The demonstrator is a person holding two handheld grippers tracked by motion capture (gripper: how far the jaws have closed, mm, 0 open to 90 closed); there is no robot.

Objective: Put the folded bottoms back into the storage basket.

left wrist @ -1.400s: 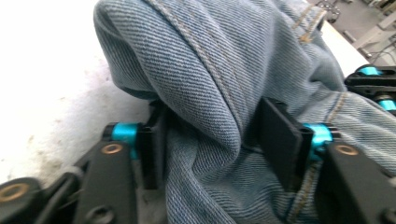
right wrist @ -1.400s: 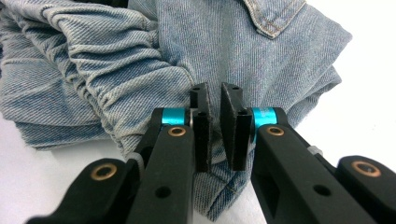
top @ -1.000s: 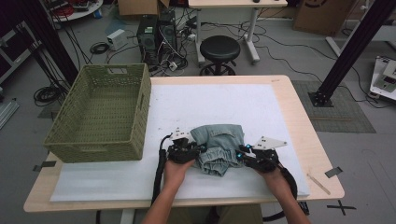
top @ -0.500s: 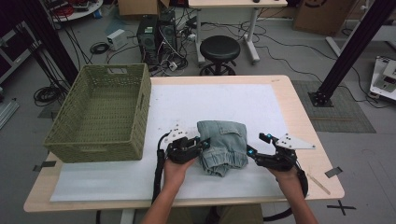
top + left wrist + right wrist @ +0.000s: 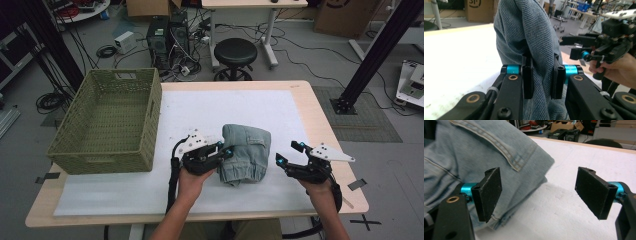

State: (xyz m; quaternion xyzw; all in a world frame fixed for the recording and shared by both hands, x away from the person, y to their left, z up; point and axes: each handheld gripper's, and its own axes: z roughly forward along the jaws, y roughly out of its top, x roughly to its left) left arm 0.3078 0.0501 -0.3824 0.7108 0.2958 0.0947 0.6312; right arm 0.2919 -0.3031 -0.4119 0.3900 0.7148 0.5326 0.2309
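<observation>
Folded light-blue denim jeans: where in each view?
High view: folded light-blue denim jeans at table centre, beside left gripper.
Left gripper view: centre, pinched between the jaws.
Right gripper view: upper left.
Shared landmark: white foam mat.

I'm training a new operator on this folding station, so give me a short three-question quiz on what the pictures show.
1. True or false: the left tongs are clamped on the folded jeans.
2. Which best describes the right tongs? A) shut on the jeans B) open, beside the jeans, nothing between the jaws C) gripping the basket rim
3. Fill in: the green wicker basket stands on the ______ side of the table in the high view.

Key
1. True: denim is pinched between both pads in the left gripper view.
2. B: its jaws have just been opening, and the white mat shows between them.
3. Left.
</observation>
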